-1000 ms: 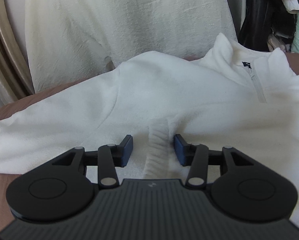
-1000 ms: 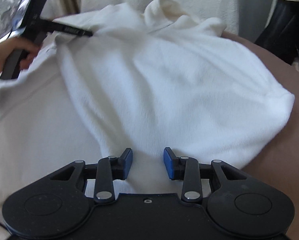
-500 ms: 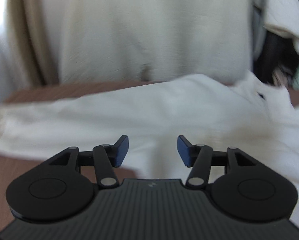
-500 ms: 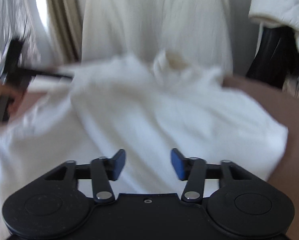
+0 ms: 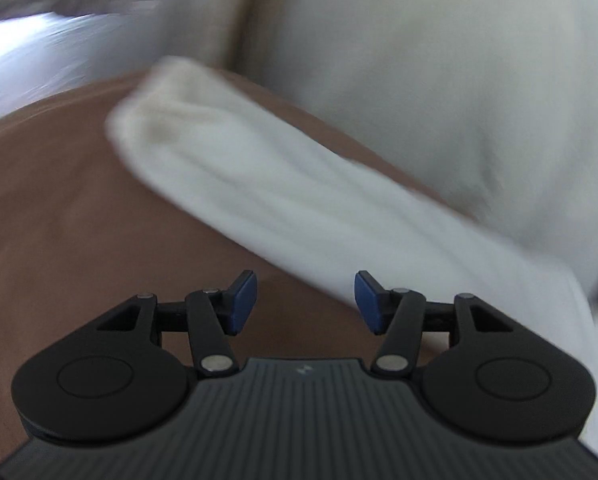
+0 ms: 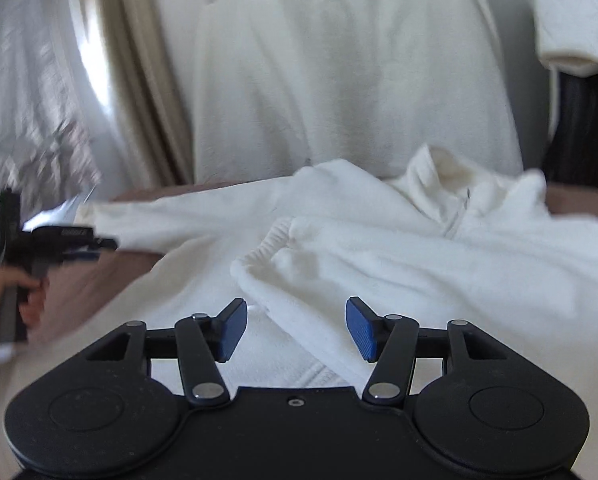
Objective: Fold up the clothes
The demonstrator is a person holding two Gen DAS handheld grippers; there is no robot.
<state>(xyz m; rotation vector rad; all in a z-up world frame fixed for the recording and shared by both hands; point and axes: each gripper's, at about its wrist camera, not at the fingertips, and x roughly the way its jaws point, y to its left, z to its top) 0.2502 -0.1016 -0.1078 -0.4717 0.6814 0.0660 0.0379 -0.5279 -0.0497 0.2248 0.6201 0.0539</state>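
Since a second ago, the left tongs [image 5: 305, 300] have been swung away from the garment's middle, out to its far sleeve; both pairs are now spread and nothing is pinched. Nearest, under the right tongs [image 6: 295, 328], a folded-in sleeve [image 6: 283, 276] is seen laid across the chest of the white fleece pullover [image 6: 439, 264], which is spread on a brown surface [image 5: 79, 220]. The other sleeve [image 5: 259, 184] is stretched outward, probably so that it can be gripped and folded in. Farther off, the collar [image 6: 439, 176] is propped up. Much of the left view is smeared by motion, and the pullover's hem is cut off.
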